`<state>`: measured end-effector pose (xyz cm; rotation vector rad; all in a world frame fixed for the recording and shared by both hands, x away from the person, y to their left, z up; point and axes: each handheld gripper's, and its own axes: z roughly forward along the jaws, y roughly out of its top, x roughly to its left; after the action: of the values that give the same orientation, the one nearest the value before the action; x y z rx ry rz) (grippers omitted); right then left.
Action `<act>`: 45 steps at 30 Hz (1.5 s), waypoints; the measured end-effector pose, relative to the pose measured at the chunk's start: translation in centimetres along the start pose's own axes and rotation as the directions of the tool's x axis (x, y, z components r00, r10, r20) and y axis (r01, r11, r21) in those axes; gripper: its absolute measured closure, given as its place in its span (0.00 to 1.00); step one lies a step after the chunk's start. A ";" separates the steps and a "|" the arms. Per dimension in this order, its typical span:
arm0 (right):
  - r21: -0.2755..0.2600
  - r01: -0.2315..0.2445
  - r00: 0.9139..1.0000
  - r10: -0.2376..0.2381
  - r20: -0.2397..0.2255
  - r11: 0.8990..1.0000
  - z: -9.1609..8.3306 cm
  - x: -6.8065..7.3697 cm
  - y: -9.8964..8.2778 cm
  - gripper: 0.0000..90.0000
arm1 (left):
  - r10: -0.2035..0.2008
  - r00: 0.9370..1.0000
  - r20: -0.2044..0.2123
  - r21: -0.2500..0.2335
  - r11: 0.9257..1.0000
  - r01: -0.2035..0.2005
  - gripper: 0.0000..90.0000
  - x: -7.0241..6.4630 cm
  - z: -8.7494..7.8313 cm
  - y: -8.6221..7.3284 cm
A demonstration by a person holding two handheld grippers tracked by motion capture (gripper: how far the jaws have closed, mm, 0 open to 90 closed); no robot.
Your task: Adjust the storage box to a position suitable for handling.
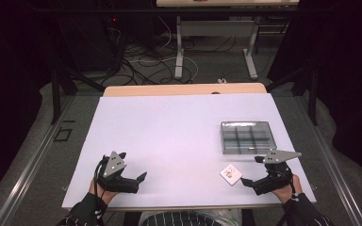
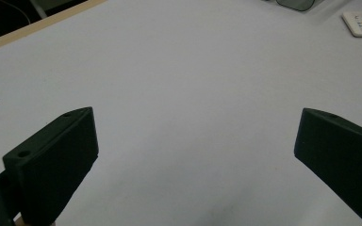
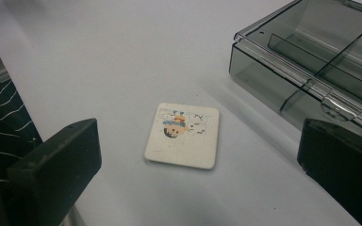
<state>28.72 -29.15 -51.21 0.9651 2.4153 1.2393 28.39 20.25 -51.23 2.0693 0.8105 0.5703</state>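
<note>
the right gripper (image 1: 248,170) is held low at the near right of the table (image 1: 169,132), jaws spread wide and empty, aimed at the small printed tile (image 3: 182,135) lying flat just ahead, seemingly lined up for a pick. the clear compartment box (image 1: 247,137) stands just beyond it. the left gripper (image 2: 195,155) is parked near left, jaws apart over bare surface, kept out of the way.

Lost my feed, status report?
Left gripper and right gripper open, empty. Square card flat before right gripper, untouched. Grey box beyond; nothing in the way.
</note>
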 end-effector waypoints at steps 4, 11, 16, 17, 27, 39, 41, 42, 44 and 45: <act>-0.001 -0.001 1.000 0.001 -0.007 1.000 0.2 -0.1 0.0 0.00 | -0.002 1.000 0.004 0.011 1.000 0.002 0.00 0.1 0.1 0.1; -0.001 -0.003 1.000 0.003 0.007 1.000 0.0 -0.3 0.2 0.00 | 0.004 1.000 0.000 0.027 1.000 -0.004 0.00 0.0 0.5 0.1; -0.015 -0.003 1.000 0.003 0.026 1.000 0.3 -0.7 0.8 0.00 | 0.007 1.000 0.001 0.031 0.999 -0.007 0.00 0.1 0.5 0.1; -0.013 -0.001 0.999 0.001 0.033 1.000 0.4 -0.9 0.9 0.00 | 0.007 1.000 0.000 0.031 0.999 -0.007 0.00 0.1 0.5 0.1; -0.011 -0.014 0.998 0.015 0.069 1.000 0.8 -2.5 1.7 0.00 | 0.006 1.000 0.019 0.040 0.999 -0.007 0.00 0.1 0.7 0.1; -0.017 -0.045 0.992 0.047 0.116 0.999 1.2 -5.2 2.4 0.00 | 0.008 1.000 0.023 0.044 0.999 -0.009 0.00 0.2 0.7 0.1; -0.013 -0.049 0.990 0.051 0.128 0.999 1.3 -5.8 2.4 0.00 | 0.010 1.000 0.023 0.044 0.999 -0.011 0.00 0.2 0.7 0.1; -0.016 -0.056 0.990 0.057 0.125 0.998 1.4 -6.1 2.4 0.00 | 0.010 1.000 0.022 0.044 0.999 -0.011 0.00 0.2 0.7 0.1; -0.014 -0.065 0.989 0.066 0.135 0.998 1.4 -6.6 2.4 0.00 | 0.008 1.000 0.021 0.046 0.999 -0.009 0.00 0.2 0.7 0.0; -0.010 -0.066 0.988 0.066 0.137 0.998 1.5 -6.9 2.4 0.00 | 0.007 1.000 0.021 0.047 0.999 -0.008 0.00 0.2 0.7 0.0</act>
<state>35.67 -31.77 -50.71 1.0992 2.2909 1.1598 28.96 20.00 -51.56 2.1185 0.8112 0.5376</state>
